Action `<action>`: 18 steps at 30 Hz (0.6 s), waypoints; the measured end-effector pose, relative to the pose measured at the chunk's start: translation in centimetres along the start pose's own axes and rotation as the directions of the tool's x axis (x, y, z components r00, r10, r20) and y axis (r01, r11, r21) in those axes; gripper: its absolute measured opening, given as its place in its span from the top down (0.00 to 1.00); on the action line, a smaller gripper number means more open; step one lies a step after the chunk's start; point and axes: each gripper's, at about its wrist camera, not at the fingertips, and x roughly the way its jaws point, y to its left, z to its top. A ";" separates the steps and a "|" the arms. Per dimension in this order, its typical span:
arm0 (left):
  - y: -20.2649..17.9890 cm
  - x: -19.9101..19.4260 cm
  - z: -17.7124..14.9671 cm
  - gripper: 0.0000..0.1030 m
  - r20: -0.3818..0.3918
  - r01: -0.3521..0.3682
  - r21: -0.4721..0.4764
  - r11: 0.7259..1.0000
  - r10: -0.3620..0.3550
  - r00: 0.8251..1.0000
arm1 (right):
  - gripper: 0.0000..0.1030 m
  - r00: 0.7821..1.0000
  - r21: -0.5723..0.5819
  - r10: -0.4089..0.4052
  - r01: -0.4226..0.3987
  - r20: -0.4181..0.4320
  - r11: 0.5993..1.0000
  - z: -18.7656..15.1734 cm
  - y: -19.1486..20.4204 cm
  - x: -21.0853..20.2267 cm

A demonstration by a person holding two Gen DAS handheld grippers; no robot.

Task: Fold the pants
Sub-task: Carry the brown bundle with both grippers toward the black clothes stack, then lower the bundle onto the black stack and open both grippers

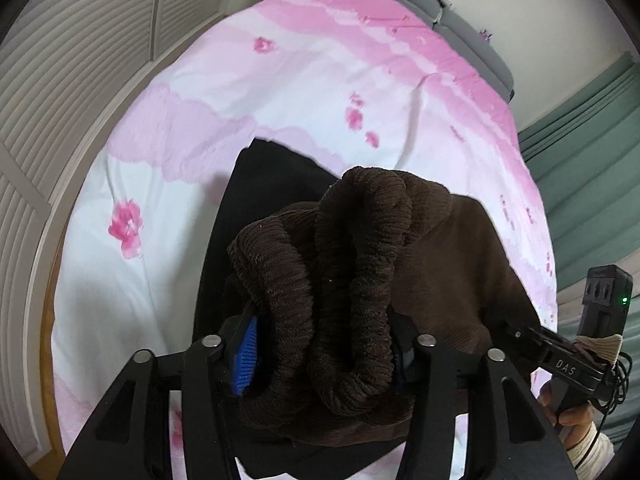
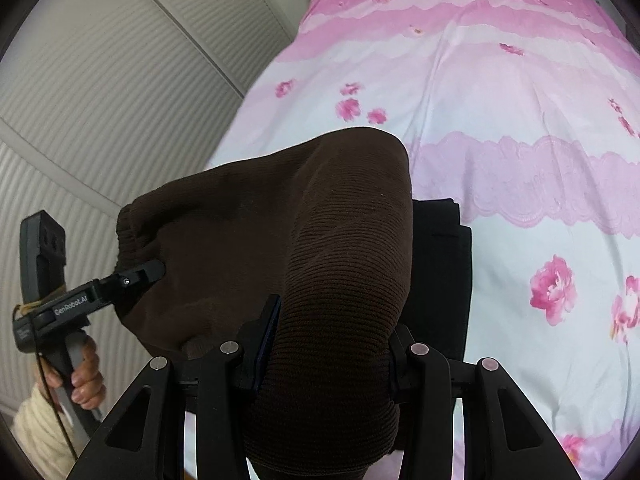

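Both wrist views look steeply down, close, sharing brown pants [image 1: 440, 264].

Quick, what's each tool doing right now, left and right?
Left tool: closed on the bunched ribbed waistband of the brown pants.
Right tool: closed on the brown pants' ribbed fabric.

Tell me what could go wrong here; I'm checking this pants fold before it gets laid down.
1. The left gripper grips only a bunched ribbed edge of the brown pants; it could slip out.
2. The pants hang over a black garment on the bedspread and may land on it or drag it.
3. The cloth between the left and right gripper sags, so creases may fold in.
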 end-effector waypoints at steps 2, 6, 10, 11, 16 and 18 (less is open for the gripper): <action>0.9 0.5 0.0 0.34 -0.017 -0.039 -0.003 0.999 0.039 0.999 | 0.56 1.000 -0.015 -0.017 0.017 -0.010 1.000 0.0 -0.4 1.1; 1.9 0.9 0.0 0.22 -0.048 -0.068 0.006 0.998 0.069 0.997 | 0.36 0.998 -0.054 -0.065 0.064 -0.026 0.996 -0.7 -0.5 1.5; 2.0 1.1 -0.7 0.09 -0.049 -0.113 0.032 0.993 0.115 0.992 | 0.23 0.989 -0.104 -0.147 0.145 -0.009 0.984 -1.7 -0.1 1.0; 1.9 1.1 -0.9 0.07 -0.048 -0.130 0.038 0.991 0.131 0.990 | 0.23 0.988 -0.106 -0.153 0.151 -0.011 0.983 -1.9 0.1 0.7; 0.0 -0.8 -1.6 0.08 0.031 -0.237 0.093 0.967 0.235 0.972 | 0.22 0.981 -0.102 -0.193 0.192 0.000 0.976 -3.3 0.6 -0.8; -1.6 -2.4 -2.0 0.08 0.094 -0.289 0.151 0.945 0.278 0.956 | 0.22 0.977 -0.125 -0.211 0.213 0.027 0.969 -3.5 1.2 -1.7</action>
